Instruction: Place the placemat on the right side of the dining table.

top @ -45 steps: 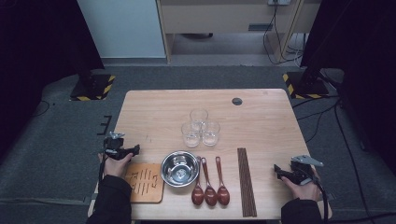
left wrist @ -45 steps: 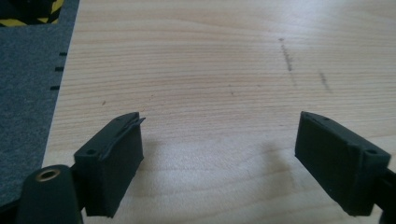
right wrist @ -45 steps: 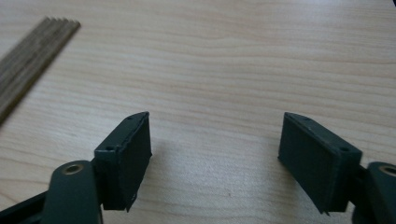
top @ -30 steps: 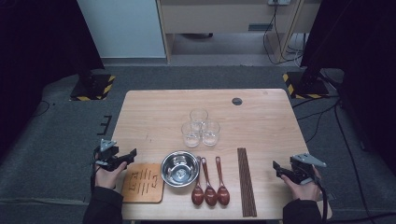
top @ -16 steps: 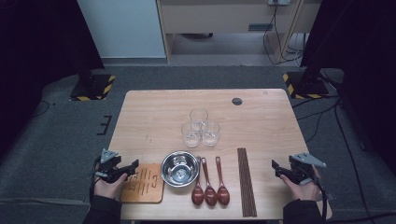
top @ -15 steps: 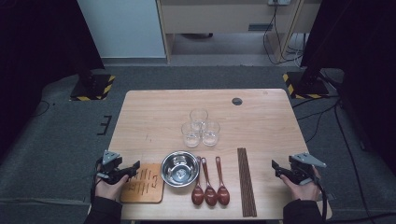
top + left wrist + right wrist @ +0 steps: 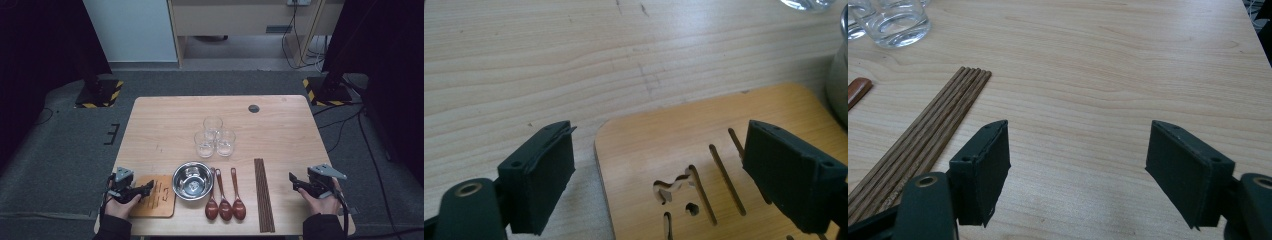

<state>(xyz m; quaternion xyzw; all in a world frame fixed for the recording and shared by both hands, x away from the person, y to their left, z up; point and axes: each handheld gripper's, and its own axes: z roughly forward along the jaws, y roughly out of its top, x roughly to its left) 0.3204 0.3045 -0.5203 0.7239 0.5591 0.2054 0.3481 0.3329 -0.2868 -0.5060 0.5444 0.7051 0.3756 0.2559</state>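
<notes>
Left claw (image 7: 659,185): jaws have just been opening, now standing apart astride the wooden trivet's (image 7: 724,165) near corner, nothing pinched.
Right claw (image 7: 1078,175): gaping wide over bare bench (image 7: 1108,65).
Tip: be sliding lower, edge centred between the pads, before closing.

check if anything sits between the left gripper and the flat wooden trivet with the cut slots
Nothing visible does. The left gripper, its jaws just opened, already straddles the near corner of the flat wooden trivet with cut slots, pads clear of it. The round steel bowl stands beside the trivet's far edge, not in the way.
</notes>
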